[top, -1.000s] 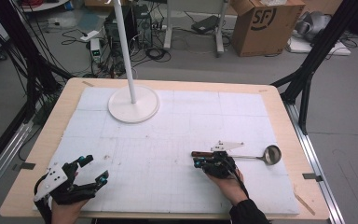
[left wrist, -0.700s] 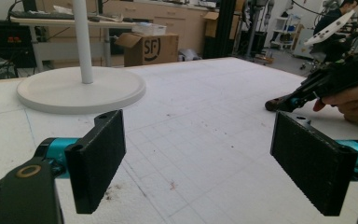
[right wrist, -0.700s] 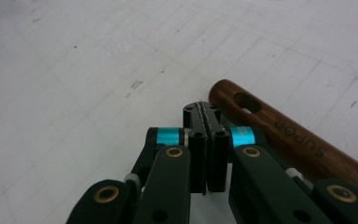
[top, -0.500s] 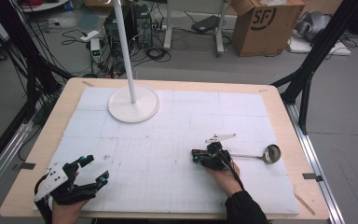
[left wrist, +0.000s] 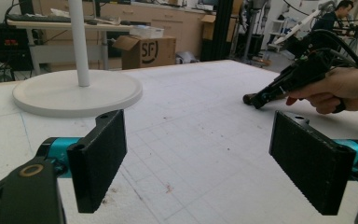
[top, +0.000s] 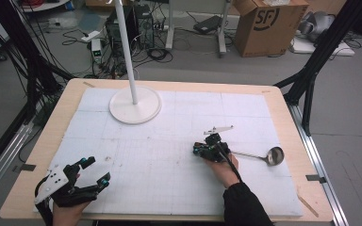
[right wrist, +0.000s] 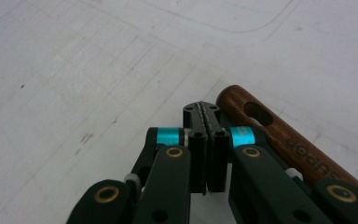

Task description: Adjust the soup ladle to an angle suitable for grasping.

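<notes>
From the high view, a wooden worktop (top: pixel 47 141) carries a white gridded mat (top: pixel 169 160). A white lamp stand (top: pixel 135 104) with a round base and thin pole sits toward the far left of the mat. At the near left corner, a hand holds the left gripper (top: pixel 93 172), its two black jaws spread wide apart above the mat with nothing between them. Right of centre, the other hand holds the right gripper (top: pixel 199 150), which lies low on the mat and points left. A metal ladle (top: pixel 264 156) lies just behind that hand, its bowl toward the right edge of the mat and its handle running left under the gripper. A cardboard box (top: pixel 264 26) stands on the floor beyond the worktop.

In the left gripper view, the left gripper (left wrist: pixel 198 156) shows its two flat black pads far apart, with bare mat between them. The lamp stand (left wrist: pixel 77 91) sits ahead on the left. On the right, a hand holds the right gripper (left wrist: pixel 251 99), its tip down near the mat.

In the right gripper view, the right gripper (right wrist: pixel 207 114) has its jaws pressed fully together, holding nothing. The ladle's brown wooden handle end (right wrist: pixel 270 128), with a hanging slot in it, lies just beside the jaws on their right, outside them, resting on the mat.
</notes>
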A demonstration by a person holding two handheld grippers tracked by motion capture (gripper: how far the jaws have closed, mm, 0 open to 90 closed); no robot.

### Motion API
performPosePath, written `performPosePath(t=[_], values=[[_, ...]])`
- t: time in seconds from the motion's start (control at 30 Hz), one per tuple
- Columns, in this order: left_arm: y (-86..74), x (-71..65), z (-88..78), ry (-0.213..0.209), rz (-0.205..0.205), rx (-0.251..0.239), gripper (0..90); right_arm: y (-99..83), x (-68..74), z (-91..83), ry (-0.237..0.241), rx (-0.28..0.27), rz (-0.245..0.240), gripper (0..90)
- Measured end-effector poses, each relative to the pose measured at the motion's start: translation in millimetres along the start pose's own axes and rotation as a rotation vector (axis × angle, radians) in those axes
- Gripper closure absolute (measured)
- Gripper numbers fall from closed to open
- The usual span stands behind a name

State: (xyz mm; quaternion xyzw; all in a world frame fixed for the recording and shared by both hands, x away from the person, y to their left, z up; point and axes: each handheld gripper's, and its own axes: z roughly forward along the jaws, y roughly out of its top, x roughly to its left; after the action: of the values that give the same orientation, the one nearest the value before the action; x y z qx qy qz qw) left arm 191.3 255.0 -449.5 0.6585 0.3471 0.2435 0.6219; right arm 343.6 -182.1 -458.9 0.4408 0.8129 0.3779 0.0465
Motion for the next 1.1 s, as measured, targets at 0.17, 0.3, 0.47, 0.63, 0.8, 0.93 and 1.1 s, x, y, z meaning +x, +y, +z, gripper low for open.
performPosePath(t=[0.17, 0.3, 0.47, 0.63, 0.8, 0.93, 1.1], values=[[-0.3, 0.5, -0.1, 0.0, 0.0, 0.001, 19.4, 2.8, -5.9, 3.0, -0.007, -0.019, 0.02, 89.7], [-0.6, 0.5, 0.2, 0.001, -0.002, 0.002, 19.5, 4.6, -11.9, 4.9, -0.015, -0.038, 0.041, 89.7], [-1.1, 0.7, 0.8, 0.004, -0.001, 0.008, 19.5, 6.4, -16.1, 4.9, -0.036, -0.043, 0.047, 89.7], [-1.4, 0.5, 0.4, 0.011, -0.001, 0.01, 19.5, 10.4, -22.7, 6.3, -0.052, -0.047, 0.065, 89.7], [-1.8, 1.1, 0.1, 0.016, -0.002, 0.011, 19.5, 12.5, -25.7, 7.7, -0.057, -0.052, 0.073, 89.7], [-2.2, 1.5, 0.0, 0.019, -0.004, 0.01, 19.5, 15.8, -29.4, 10.0, -0.066, -0.057, 0.08, 89.8], [-2.2, 2.0, -1.3, 0.022, -0.004, 0.01, 19.5, 18.2, -32.3, 11.0, -0.077, -0.058, 0.088, 89.9]])
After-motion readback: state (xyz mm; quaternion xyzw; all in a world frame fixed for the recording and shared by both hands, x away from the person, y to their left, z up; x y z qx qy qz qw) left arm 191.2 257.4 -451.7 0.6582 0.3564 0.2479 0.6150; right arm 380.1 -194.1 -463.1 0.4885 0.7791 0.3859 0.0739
